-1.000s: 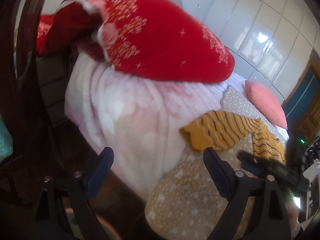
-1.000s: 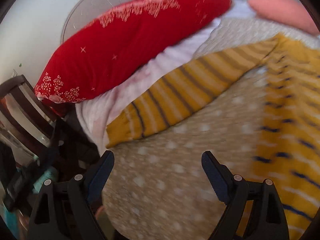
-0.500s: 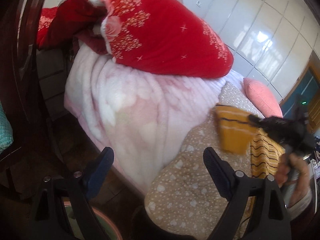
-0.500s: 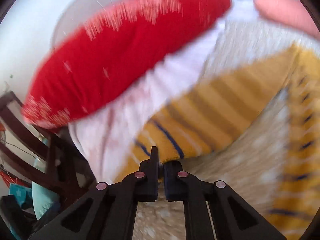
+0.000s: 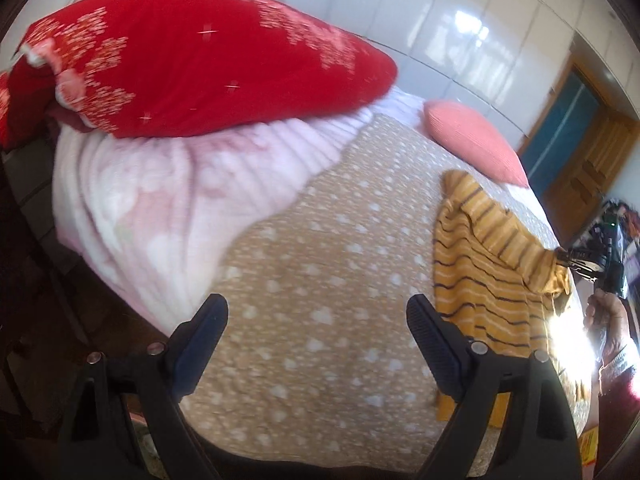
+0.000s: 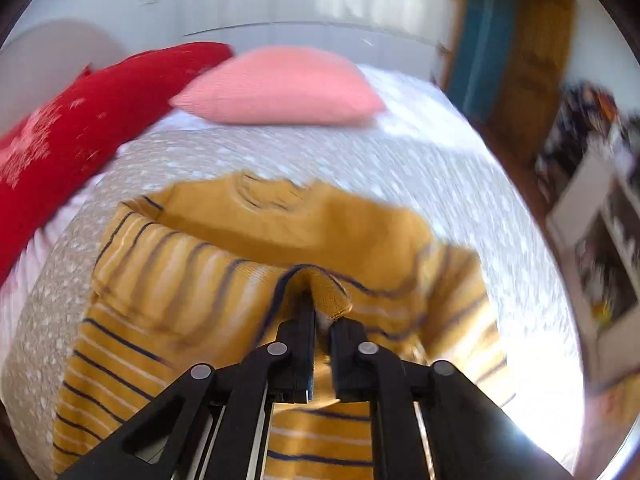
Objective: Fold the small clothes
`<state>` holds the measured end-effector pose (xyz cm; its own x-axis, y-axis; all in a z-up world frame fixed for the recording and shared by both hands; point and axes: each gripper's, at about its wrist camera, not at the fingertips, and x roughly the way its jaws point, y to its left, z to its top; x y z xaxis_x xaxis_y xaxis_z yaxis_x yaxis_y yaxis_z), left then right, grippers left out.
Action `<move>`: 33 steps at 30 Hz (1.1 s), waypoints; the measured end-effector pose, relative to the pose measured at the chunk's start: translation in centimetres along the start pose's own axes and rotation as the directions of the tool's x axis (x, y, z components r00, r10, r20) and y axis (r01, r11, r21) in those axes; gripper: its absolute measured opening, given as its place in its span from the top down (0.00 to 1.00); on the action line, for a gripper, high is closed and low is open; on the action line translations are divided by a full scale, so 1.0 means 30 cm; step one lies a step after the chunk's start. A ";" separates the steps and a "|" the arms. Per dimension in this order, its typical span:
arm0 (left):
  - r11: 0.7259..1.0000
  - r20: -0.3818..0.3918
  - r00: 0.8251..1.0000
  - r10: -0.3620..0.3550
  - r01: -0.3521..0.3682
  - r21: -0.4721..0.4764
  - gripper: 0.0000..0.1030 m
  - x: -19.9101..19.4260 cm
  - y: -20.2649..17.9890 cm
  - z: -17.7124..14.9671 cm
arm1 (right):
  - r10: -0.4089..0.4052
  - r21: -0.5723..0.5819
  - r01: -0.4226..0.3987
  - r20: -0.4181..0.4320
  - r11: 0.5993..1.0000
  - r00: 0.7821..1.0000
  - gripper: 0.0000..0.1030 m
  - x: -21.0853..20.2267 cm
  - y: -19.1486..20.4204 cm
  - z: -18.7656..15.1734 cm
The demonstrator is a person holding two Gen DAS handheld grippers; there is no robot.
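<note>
The right hand-held gripper pinches a sleeve cuff of the yellow striped sweater, drawn across its body on the bed. The left hand-held gripper hangs spread above the bedspread.

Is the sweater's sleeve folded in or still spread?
Folded in: the right gripper, jaws shut on its cuff, holds the sleeve across the sweater body.

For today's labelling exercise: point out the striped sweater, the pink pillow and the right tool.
striped sweater (image 6: 168,280): right wrist view, folded sleeve.
pink pillow (image 6: 280,88): right wrist view, top face.
right tool (image 6: 322,320): right wrist view, between fingertips.
</note>
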<state>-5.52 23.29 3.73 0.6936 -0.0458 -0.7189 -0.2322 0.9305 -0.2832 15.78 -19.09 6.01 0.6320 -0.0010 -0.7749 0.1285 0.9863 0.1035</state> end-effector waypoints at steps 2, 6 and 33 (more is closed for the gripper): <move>0.999 -0.040 0.999 -0.014 0.016 0.043 0.12 0.041 -0.065 -0.007 | 0.058 0.081 -0.060 0.025 0.995 0.998 0.56 -0.027 -0.073 -0.055; 0.992 -0.118 0.991 -0.067 0.079 0.094 0.12 0.121 -0.187 -0.028 | 0.148 0.168 -0.153 0.046 0.974 0.988 0.45 -0.064 -0.202 -0.128; 0.937 -0.166 0.980 -0.107 0.155 0.313 0.12 0.051 -0.540 -0.146 | -0.034 0.308 0.008 0.079 0.951 0.996 0.76 -0.292 -0.761 -0.640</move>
<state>-3.70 6.57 4.45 0.5916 -0.2045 -0.7799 0.1031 0.9785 -0.1784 -7.36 -38.42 -1.55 0.6860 -0.0475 -0.7261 0.3623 0.8877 0.2842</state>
